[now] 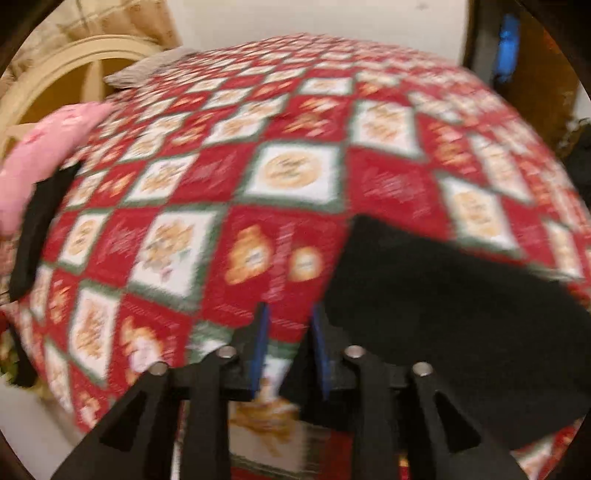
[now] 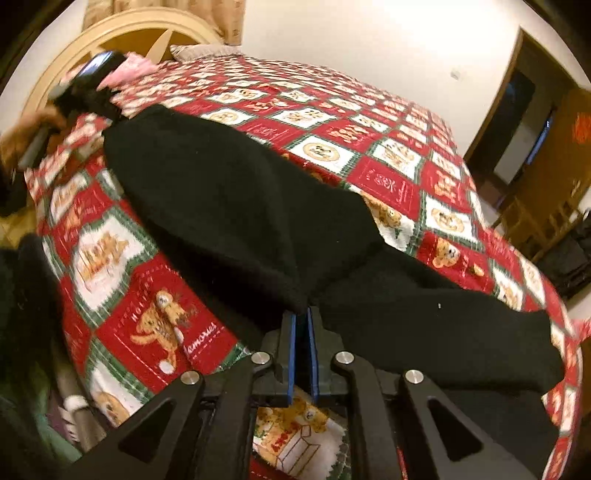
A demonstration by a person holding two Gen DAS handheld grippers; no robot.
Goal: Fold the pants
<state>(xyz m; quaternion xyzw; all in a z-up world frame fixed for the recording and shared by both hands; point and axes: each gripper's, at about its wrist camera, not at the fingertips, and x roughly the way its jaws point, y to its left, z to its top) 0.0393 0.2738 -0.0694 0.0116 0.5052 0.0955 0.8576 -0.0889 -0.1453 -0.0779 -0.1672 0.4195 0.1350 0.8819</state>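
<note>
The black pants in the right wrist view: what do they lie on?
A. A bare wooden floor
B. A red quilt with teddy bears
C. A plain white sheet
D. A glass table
B: the pants spread across the red quilt, whose squares show teddy bears.

Left wrist view looks steeply down along its hand-held gripper (image 1: 287, 314), close over the bed (image 1: 295, 177), headboard (image 1: 74, 62) in the upper left, motion-blurred. Right wrist view tilts down too, just above the pants (image 2: 229, 206), its hand-held gripper (image 2: 302, 314) at bottom centre. Both share the bed, pants (image 1: 443, 314) and headboard (image 2: 122, 29).
</note>
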